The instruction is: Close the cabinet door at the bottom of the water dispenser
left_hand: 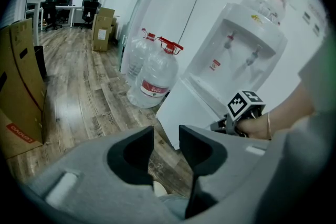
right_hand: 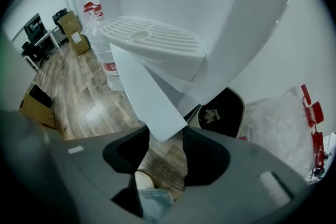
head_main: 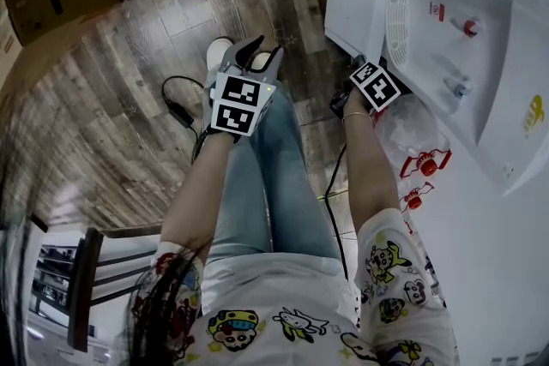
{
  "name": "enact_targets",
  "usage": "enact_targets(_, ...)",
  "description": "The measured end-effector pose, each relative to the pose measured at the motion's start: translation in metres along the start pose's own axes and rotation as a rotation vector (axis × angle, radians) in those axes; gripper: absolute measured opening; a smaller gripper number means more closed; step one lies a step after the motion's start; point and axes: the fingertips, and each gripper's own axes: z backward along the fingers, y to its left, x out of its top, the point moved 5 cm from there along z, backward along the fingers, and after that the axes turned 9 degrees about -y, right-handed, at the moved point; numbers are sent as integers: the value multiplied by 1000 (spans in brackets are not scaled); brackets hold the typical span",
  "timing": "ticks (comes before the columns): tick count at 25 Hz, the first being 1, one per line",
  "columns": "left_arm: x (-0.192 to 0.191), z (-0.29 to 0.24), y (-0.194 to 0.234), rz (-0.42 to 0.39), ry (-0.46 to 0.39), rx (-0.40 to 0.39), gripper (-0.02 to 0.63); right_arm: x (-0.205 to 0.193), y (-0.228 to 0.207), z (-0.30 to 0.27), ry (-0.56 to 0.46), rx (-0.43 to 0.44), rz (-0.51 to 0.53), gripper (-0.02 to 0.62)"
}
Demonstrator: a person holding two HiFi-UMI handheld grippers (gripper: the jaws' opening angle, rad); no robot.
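Observation:
The white water dispenser (head_main: 455, 39) stands against the wall at the right, and its bottom cabinet door (head_main: 350, 6) is swung out over the wood floor. In the right gripper view the door (right_hand: 144, 94) slants down, and its lower corner sits between the tips of my right gripper (right_hand: 166, 136). The jaws stand apart, and no pad visibly presses on the panel. Behind the door the dark cabinet opening (right_hand: 220, 113) shows. My left gripper (left_hand: 166, 136) hangs open over the person's knee, left of the door (left_hand: 181, 107), with nothing between its jaws. The head view shows both grippers, left (head_main: 255, 52) and right (head_main: 356, 73).
Large water bottles (left_hand: 155, 78) with red caps stand on the floor beside the dispenser, and one (head_main: 412, 133) lies close to the right arm. Cardboard boxes (left_hand: 21, 76) line the left side. A black cable (head_main: 176, 107) runs across the floor near the person's feet.

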Motion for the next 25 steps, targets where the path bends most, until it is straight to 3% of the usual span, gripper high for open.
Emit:
enact_targets(8, 1, -3, 2, -7, 4, 5, 146, 8, -16, -10, 18, -66, -2, 184)
enact_targets(18, -4, -10, -3, -4, 8, -3, 146, 25, -37, -20, -9, -139, 65, 164)
enact_targets(25, -3, -12, -3, -3, 5, 4, 146, 25, -39, -21, -11, -148, 83, 146)
